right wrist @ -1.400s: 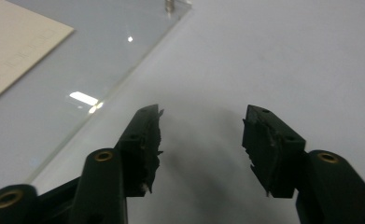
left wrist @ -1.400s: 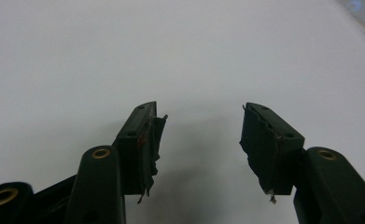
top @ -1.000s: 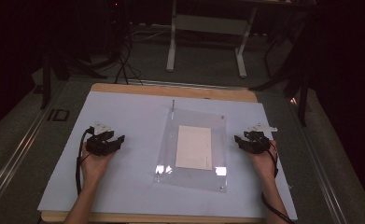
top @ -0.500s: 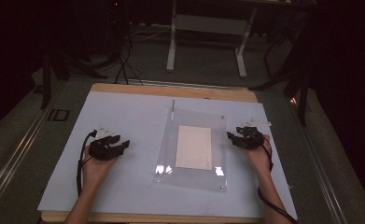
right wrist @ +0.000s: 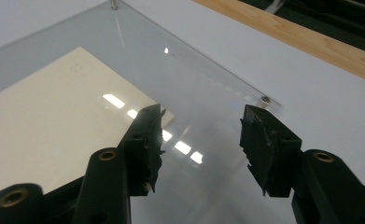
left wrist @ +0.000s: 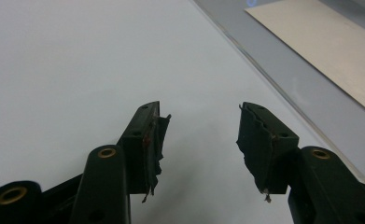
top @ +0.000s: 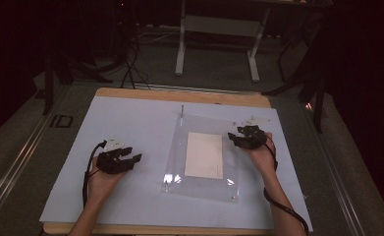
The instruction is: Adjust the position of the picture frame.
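Observation:
A clear acrylic plate (top: pixel 199 182) lies on the white sheet (top: pixel 130 118), raised on small corner posts, with a cream paper sheet (top: pixel 204 155) under it. My left gripper (top: pixel 134 158) rests over the white sheet, left of the plate. It is open with nothing between its jaws, which have just opened a little further. In the left gripper view the left gripper (left wrist: pixel 201 112) points at bare white surface, and the plate's edge (left wrist: pixel 264 60) runs past on the right. My right gripper (top: pixel 233 137) hangs open over the plate's right part. In the right gripper view the right gripper (right wrist: pixel 201 112) sits above the plate (right wrist: pixel 203 79), beside the cream sheet (right wrist: pixel 54 116).
The white sheet covers a wooden table whose far edge (top: pixel 179 93) shows bare wood. A thin upright pin (top: pixel 182 109) stands at the plate's far left corner. Small screws (right wrist: pixel 265 99) mark the plate's corners. Dark floor, cables and a desk frame (top: pixel 219 44) lie beyond the table.
The right gripper has moved left, from beside the plate to over its right part. The left gripper has shifted right and slightly toward the table's front edge.

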Demonstrator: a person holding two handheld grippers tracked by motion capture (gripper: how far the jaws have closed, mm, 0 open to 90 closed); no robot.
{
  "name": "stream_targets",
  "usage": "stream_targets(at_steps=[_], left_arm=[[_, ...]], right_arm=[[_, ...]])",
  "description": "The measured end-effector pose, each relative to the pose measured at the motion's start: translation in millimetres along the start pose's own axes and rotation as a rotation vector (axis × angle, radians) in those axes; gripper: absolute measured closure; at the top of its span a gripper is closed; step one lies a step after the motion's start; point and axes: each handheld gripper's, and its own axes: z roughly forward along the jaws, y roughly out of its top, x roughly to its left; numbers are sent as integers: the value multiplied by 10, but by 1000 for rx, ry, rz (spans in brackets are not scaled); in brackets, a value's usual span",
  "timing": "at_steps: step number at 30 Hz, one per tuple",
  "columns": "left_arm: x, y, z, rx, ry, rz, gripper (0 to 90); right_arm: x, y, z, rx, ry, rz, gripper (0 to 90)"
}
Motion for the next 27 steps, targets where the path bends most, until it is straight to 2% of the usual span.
stream_targets(at_steps=[6, 10, 11, 17, 22, 23, 27], left_arm=[[-117, -35, -13, 19, -32, 38, 492], [-171, -50, -20, 25, -56, 46, 491], [-222, -68, -23, 29, -78, 58, 491], [-349, -129, -29, 47, -113, 102, 497], [-410, -134, 2, 55, -139, 108, 502], [-439, -140, 16, 54, -164, 109, 502], [-543, -155, 39, 48, -202, 155, 501]], right_arm=[[80, 63, 168, 4, 33, -22, 493], [123, 102, 229, 5, 53, -36, 501], [137, 116, 247, 7, 57, -42, 502], [189, 208, 341, 9, 82, -46, 503], [244, 291, 412, 2, 93, -63, 523], [254, 299, 423, 2, 95, -61, 532], [268, 322, 479, -1, 111, -49, 540]])
